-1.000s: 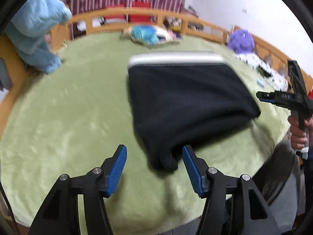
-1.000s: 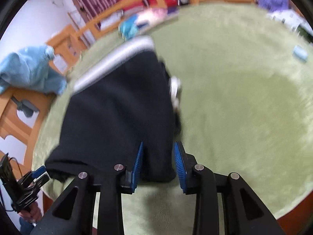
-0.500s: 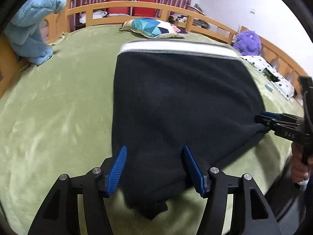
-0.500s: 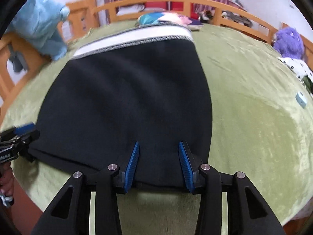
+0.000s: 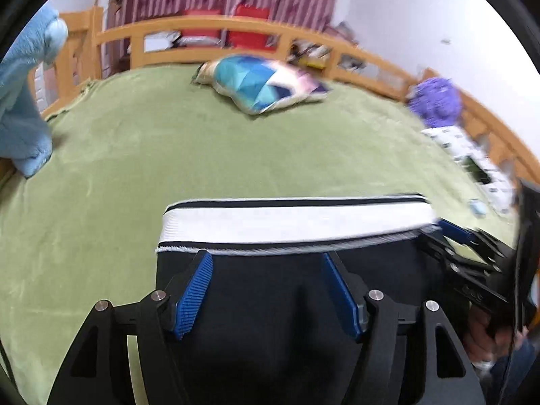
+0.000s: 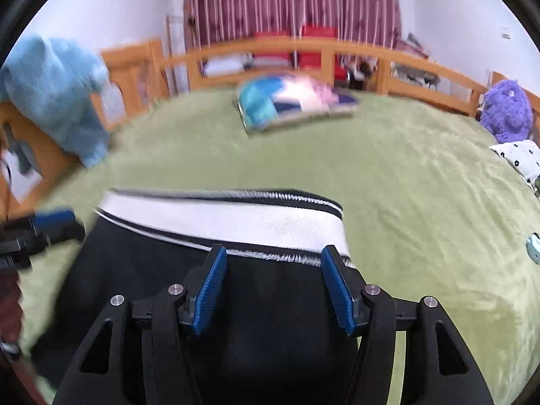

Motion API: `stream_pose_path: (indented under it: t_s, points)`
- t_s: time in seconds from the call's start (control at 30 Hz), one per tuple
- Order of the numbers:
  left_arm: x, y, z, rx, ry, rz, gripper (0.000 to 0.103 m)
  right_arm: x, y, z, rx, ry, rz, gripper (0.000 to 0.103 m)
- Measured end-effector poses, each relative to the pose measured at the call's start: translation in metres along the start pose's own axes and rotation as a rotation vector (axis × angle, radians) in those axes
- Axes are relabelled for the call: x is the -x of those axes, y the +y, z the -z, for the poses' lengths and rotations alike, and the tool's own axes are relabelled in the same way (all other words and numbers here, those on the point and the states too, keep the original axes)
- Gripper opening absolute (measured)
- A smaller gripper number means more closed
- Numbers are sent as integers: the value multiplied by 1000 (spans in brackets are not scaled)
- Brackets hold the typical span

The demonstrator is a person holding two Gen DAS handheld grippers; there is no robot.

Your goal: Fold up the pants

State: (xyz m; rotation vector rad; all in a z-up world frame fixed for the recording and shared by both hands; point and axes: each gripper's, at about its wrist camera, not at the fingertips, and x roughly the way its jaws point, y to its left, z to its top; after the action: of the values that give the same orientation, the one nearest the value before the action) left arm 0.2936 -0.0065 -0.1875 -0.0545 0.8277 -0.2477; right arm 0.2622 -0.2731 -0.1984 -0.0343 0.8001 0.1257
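Black pants with a wide white waistband lie folded on the green bed cover. My left gripper is open, its blue pads over the black cloth just short of the waistband. My right gripper is open too, over the pants near the right end of the waistband. Each gripper shows at the edge of the other's view: the right one, the left one. Nothing is held.
A colourful pillow lies at the far side of the bed. A light blue towel hangs on the wooden rail at left. A purple plush toy and patterned cloth sit at right.
Both grippers have moved forward over the pants from the lower hem up to the waistband. The right gripper's jaws have opened wider. The pants lie still.
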Motion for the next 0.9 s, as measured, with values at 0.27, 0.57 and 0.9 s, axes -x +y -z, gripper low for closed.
stream_pose_path:
  t_s: [0.27, 0.57, 0.9]
  points:
    - [-24, 6, 5, -4, 71, -24, 64, -39, -40, -9, -170, 88, -115, 74]
    - [56, 4, 104, -66, 131, -6, 65, 31, -19, 56, -131, 108, -6, 65]
    - [129, 11, 143, 49, 111, -12, 65, 90, 3, 141, -165, 205, 24, 56]
